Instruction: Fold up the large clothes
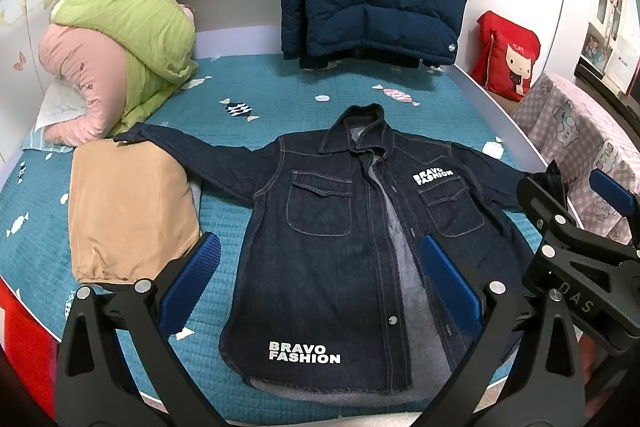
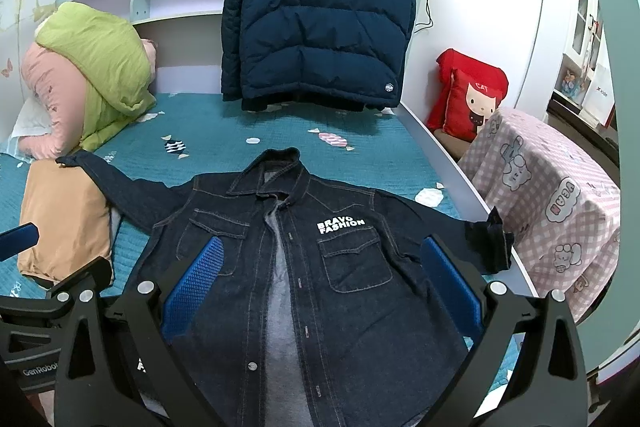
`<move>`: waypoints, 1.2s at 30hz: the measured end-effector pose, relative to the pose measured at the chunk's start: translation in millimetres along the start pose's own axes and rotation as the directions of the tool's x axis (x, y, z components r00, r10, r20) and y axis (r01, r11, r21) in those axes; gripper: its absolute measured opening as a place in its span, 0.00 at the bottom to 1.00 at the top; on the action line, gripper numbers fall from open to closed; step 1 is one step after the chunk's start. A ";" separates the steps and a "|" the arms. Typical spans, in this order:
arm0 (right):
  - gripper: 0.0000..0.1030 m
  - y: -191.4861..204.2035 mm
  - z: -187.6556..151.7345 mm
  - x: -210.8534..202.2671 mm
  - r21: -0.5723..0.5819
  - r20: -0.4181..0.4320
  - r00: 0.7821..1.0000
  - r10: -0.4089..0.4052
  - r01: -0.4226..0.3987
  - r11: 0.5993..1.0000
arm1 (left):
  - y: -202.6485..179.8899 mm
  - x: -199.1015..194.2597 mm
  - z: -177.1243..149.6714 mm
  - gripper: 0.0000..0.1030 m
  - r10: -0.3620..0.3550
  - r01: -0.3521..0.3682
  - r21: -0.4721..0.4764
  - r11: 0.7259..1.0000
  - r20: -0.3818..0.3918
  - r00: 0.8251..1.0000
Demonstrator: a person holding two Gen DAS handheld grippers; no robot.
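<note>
While both tools hover above the near edge of the bed (image 1: 280,75), the denim jacket (image 1: 332,251) lies face up and unbuttoned on the teal cover, collar toward the headboard and hem toward the onlooker, so its long axis runs straight away from the jaws. Sleeves are spread crosswise: one cuff rests on a folded tan garment (image 1: 128,211), the other sleeve (image 2: 486,247) reaches the bed's right edge. Left gripper (image 1: 320,279) stands released, fingers wide apart over the lower body panel, holding nothing. Right gripper (image 2: 320,291) is likewise spread and empty, above the chest pocket. Judged from position, the right tool is nearer the right sleeve, the left nearer the opposite one.
</note>
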State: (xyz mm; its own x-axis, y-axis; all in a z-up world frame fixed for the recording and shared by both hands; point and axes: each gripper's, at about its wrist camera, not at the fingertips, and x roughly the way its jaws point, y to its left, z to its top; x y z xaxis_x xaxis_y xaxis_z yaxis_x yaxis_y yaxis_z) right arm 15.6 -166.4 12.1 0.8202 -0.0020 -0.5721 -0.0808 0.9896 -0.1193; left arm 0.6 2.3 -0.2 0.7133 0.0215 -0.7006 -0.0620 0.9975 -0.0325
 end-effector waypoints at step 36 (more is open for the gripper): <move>0.93 -0.3 -7.1 8.7 0.008 -0.035 0.999 0.003 -0.003 1.000 | 1.0 9.4 -6.5 0.97 -0.003 0.003 -0.003 1.000 -0.030 1.000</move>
State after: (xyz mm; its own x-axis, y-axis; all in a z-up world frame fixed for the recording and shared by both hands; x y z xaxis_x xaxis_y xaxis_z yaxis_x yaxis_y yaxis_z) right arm 18.8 -167.7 1.4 0.7996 -0.0042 -0.6005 -0.0785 0.9907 -0.1115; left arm 2.7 3.1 -11.4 0.6920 0.0166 -0.7217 -0.0619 0.9974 -0.0365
